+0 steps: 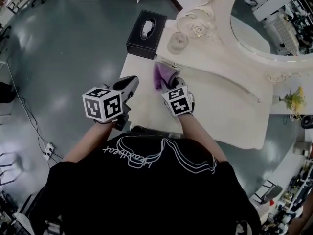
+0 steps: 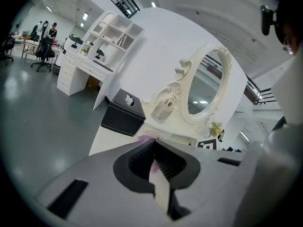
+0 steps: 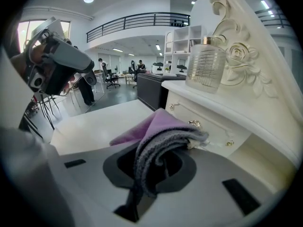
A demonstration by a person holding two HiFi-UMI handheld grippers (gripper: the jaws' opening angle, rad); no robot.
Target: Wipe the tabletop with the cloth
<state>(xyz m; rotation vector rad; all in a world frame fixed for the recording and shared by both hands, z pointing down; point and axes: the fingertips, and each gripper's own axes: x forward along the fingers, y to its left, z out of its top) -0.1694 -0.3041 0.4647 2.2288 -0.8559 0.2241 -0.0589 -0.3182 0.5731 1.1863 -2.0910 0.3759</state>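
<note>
Black tissue box [image 1: 146,32] stands at the far left corner of the white tabletop [image 1: 225,106]. Near it, above the table's left edge, is the left gripper [image 2: 152,143]. Its jaws are pressed together and nothing is between them.

Just to the right, the purple and grey cloth [image 3: 158,124] is pinched in a folded bunch by the right gripper [image 3: 156,148], close to the drawer front [image 3: 208,126]. I cannot tell if the cloth lies flat on the surface.

To wipe well, I think the cloth should be lowered until a broad part presses on the table. It can then go rightward in long, overlapping strokes over the bare area. The strokes should stay clear of the drawer knobs and of the glass bottle [image 3: 204,64] on the ledge above.
</note>
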